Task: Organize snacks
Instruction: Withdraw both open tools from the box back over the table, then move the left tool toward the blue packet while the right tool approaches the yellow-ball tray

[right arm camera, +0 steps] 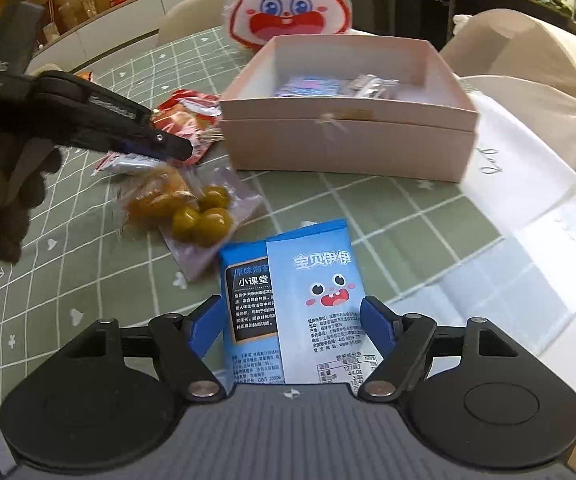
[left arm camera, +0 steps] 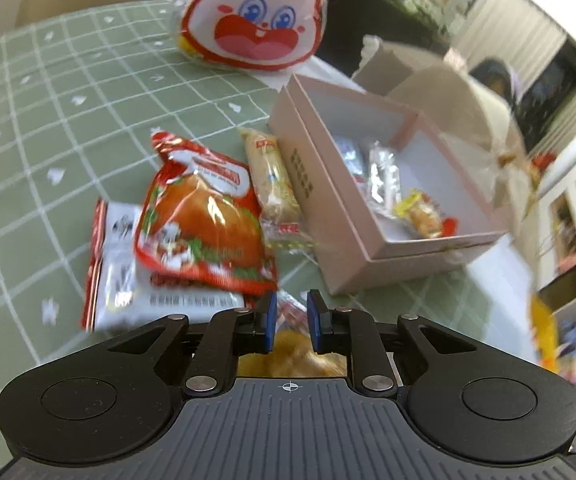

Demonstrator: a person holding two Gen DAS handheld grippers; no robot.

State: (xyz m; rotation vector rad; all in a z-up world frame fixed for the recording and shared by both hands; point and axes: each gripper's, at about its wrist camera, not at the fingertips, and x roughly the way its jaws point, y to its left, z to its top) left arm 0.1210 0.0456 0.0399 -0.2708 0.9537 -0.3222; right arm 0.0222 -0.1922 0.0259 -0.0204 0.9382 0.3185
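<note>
Hovering over the snack pile, the left gripper (left arm camera: 292, 322) has its blue pads close together with a narrow gap; whether they pinch the clear wrapper beneath them cannot be told from the blurred left wrist view. In the right wrist view its tip sits at 10 o'clock, just above the clear packet of orange pieces (right arm camera: 158, 196) and beside the green-ball pouch (right arm camera: 204, 220). The right gripper (right arm camera: 292, 318) stands with fingers apart on either side of the blue snack packet (right arm camera: 316, 280), which lies flat on the green checked tablecloth (right arm camera: 88, 280); contact with the pads cannot be confirmed. The pink box (right arm camera: 348, 136), at 12 o'clock, is open and holds several small wrapped snacks. Left of the box, the red bread packet (left arm camera: 204, 224) lies on top of a white-and-red packet (left arm camera: 120, 276), with a pale long packet (left arm camera: 272, 176) against the box wall. A rabbit-face bag (left arm camera: 256, 16) stands behind the box.
</note>
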